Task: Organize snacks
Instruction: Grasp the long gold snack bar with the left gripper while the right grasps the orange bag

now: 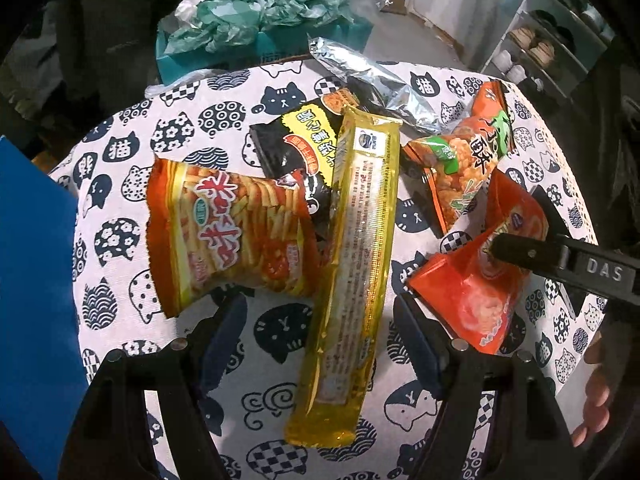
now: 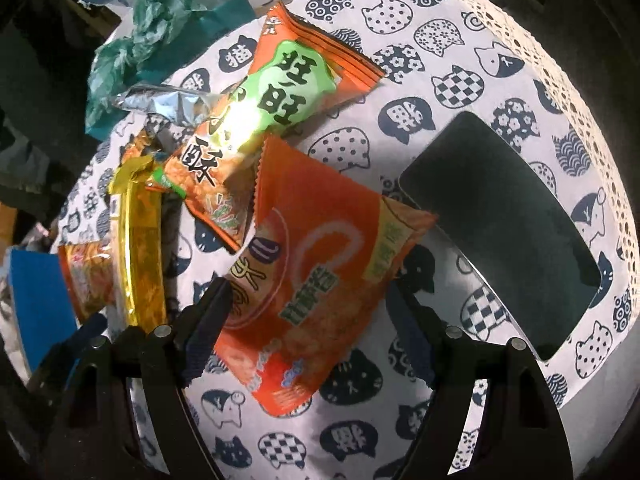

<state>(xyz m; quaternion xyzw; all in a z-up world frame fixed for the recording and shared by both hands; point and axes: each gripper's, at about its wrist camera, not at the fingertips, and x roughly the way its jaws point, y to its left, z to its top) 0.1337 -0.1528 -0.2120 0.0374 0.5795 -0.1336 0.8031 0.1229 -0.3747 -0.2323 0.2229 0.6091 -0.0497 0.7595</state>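
Note:
Several snack packs lie on a round table with a cat-print cloth (image 1: 224, 112). A long yellow pack (image 1: 356, 264) lies between the open fingers of my left gripper (image 1: 320, 316). Left of it is an orange fries bag (image 1: 228, 236), behind it a black and yellow bag (image 1: 296, 148), a silver foil bag (image 1: 376, 80) and an orange and green bag (image 1: 468, 160). My right gripper (image 2: 308, 304) is open around an orange snack bag (image 2: 316, 272), which also shows in the left wrist view (image 1: 480, 292). The orange and green bag (image 2: 264, 120) lies just beyond it.
A blue box (image 1: 32, 280) stands at the table's left edge. A teal box with green plastic bags (image 1: 256, 16) sits behind the table. A dark phone-like slab (image 2: 500, 220) lies on the cloth to the right. A shoe rack (image 1: 544, 48) stands at the back right.

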